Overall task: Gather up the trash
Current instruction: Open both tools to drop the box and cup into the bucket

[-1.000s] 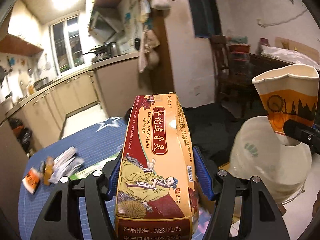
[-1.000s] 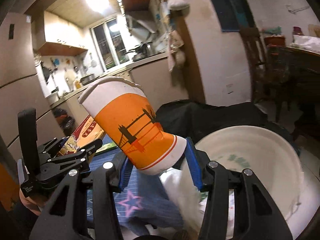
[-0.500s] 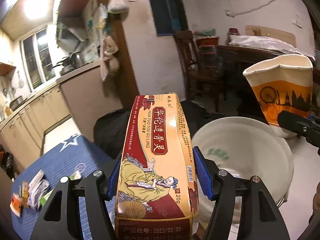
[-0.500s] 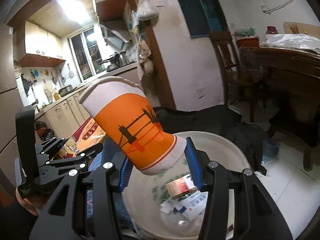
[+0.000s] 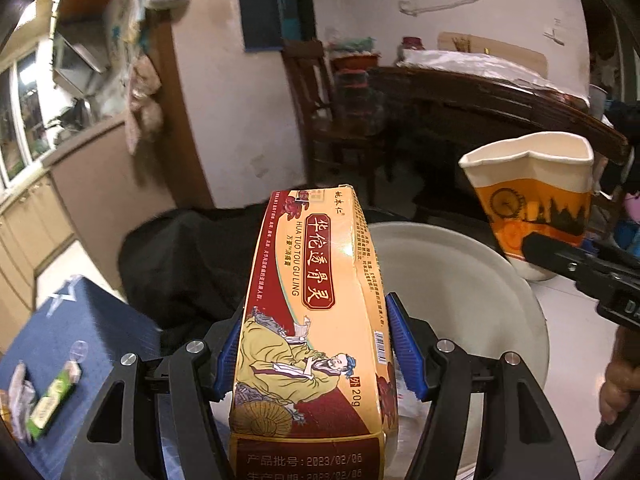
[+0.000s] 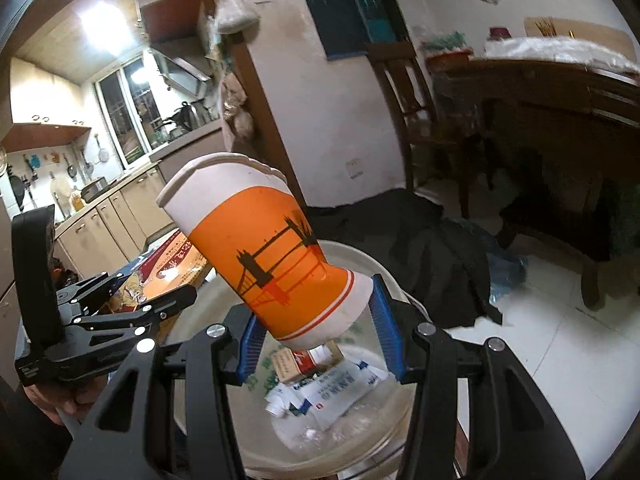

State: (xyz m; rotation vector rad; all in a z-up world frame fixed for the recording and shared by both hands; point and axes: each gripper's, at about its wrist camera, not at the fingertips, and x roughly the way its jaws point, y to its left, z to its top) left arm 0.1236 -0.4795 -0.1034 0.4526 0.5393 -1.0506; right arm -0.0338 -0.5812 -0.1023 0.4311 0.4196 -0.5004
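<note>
My left gripper [image 5: 316, 354] is shut on a long orange and red medicine box [image 5: 316, 300], held over the near rim of a white basin [image 5: 460, 280] on the floor. My right gripper [image 6: 316, 332] is shut on the base of an orange and white paper cup [image 6: 264, 252], tilted left, directly above the basin [image 6: 360, 432]. The cup [image 5: 532, 208] also shows at the right of the left wrist view, and the box [image 6: 168, 268] at the left of the right wrist view. Several cartons and wrappers [image 6: 320, 384] lie in the basin.
A table with a blue star cloth [image 5: 80, 332] stands at the left with a green packet [image 5: 50, 404] and other scraps. A black bag [image 6: 424, 252] lies on the floor behind the basin. A dark wooden chair [image 6: 404, 92] and table [image 6: 560, 92] stand at the right.
Both grippers have swung right from over the blue table to over the basin, still holding the box and the cup. The trash inside the basin has come into view.
</note>
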